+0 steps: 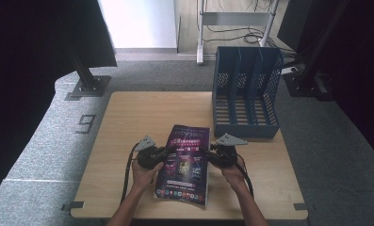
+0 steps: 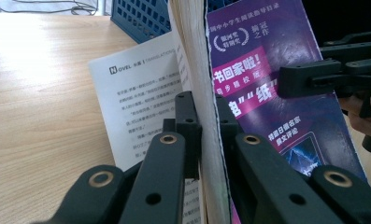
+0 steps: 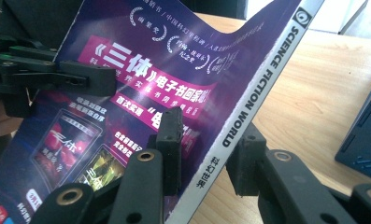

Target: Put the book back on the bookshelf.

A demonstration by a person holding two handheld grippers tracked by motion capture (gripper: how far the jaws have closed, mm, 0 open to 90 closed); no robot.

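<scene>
- Magazine (image 1: 184,162) in your grip: thick, with a glossy purple cover carrying white and pink Chinese lettering, small pictures of devices, and a white-grey spine reading "SCIENCE FICTION WORLD".
- Its fore edge shows yellowish pages in the left gripper view, and one white printed page (image 2: 141,98) splays out from the block.
- File rack (image 1: 246,92), blue with perforated walls and three slots, stands at the far right of the table (image 1: 128,122); what you can see of its slots holds nothing.
- You hold the magazine over the near middle of the table, in front of the rack and apart from it, its far end higher than the near end.
- Your left gripper (image 1: 160,155) has its jaws closed tight on the page edge, at the magazine's left side.
- Your right gripper (image 1: 209,155) straddles the spine edge on the right, one jaw on the cover and one beyond the spine; whether both pads press, you cannot tell from these views.
</scene>
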